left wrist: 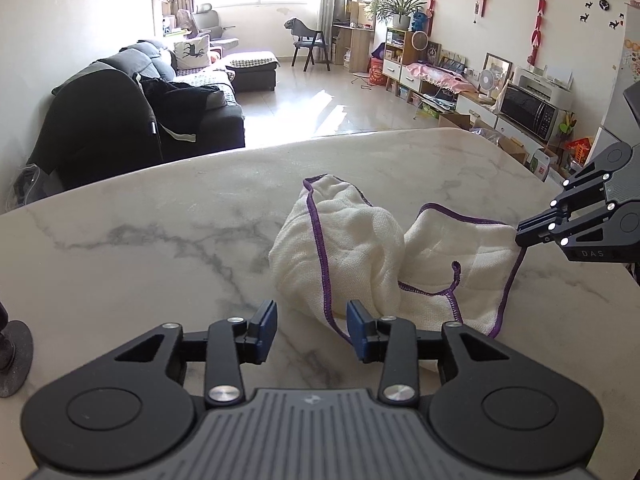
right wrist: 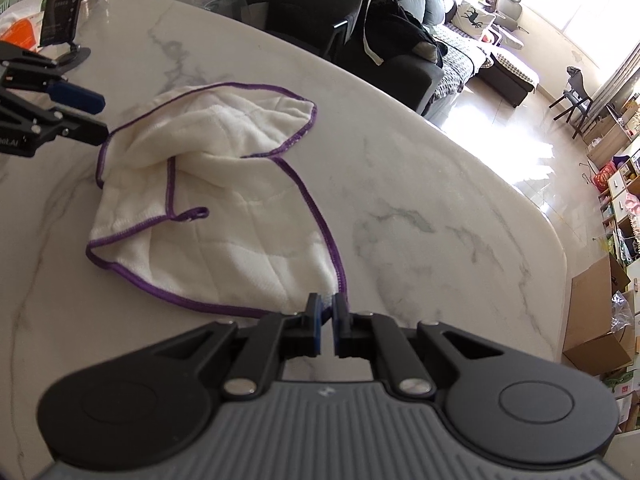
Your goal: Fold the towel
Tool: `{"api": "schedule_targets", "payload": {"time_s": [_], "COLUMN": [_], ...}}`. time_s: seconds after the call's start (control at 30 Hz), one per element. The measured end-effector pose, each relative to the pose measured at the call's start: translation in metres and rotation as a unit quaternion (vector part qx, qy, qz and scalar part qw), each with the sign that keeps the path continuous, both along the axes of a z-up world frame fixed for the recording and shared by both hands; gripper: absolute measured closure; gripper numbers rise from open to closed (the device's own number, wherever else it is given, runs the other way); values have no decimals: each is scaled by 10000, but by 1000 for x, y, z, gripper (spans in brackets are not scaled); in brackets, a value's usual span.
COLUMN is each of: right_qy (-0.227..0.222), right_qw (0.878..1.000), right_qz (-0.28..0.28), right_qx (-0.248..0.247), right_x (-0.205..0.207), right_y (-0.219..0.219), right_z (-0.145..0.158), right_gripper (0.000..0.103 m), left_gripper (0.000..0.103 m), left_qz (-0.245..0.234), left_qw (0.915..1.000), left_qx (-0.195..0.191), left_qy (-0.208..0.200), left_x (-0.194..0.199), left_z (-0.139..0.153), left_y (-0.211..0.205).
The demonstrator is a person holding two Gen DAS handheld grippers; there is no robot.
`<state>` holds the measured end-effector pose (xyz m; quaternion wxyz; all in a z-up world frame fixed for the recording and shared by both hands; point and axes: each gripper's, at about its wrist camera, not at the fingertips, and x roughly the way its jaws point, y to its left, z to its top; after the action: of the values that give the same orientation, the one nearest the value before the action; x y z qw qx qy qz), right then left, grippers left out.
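Note:
A white towel (left wrist: 360, 248) with purple stitched edges lies crumpled on the marble table (left wrist: 140, 232); it also shows in the right wrist view (right wrist: 224, 200). My left gripper (left wrist: 312, 326) is open, its blue pads on either side of the towel's near edge, just above the table. In the right wrist view the left gripper (right wrist: 102, 116) sits at the towel's far left side. My right gripper (right wrist: 327, 310) is shut on a purple-edged corner of the towel. In the left wrist view the right gripper (left wrist: 520, 236) pinches the towel's right corner.
A phone stand's round base (left wrist: 12, 360) sits at the table's left edge; the stand with a dark phone (right wrist: 64, 4) shows at the far corner. Beyond the table edge are a dark sofa (left wrist: 140, 100) and cardboard boxes (right wrist: 596, 320) on the floor.

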<state>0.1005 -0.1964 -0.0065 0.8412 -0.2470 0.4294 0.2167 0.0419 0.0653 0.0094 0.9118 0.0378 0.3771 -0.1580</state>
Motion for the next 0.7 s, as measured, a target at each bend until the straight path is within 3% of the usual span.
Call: {"api": "schedule_targets", "payload": {"time_s": [0.17,0.43,0.7], "right_qy": [89,232,375], "right_qw": [9997,9981,9951], "right_qz": [105,273,441], "right_qx": [190,495,798], "right_x": [-2,-6,-9], "right_y": [7,18,30], "right_z": [3,9,14], "right_gripper": [94,82,79], "left_gripper": [51,51,53], "left_qz": [-84,-60,-41], "left_qw": [9992,9965,9948], "left_qx": [-295,-638,-806], "left_qy": [259,536,614], "left_x": [1,6,11], "left_z": [-4,-12,-17], "left_y": [-3,-1,-1]}}
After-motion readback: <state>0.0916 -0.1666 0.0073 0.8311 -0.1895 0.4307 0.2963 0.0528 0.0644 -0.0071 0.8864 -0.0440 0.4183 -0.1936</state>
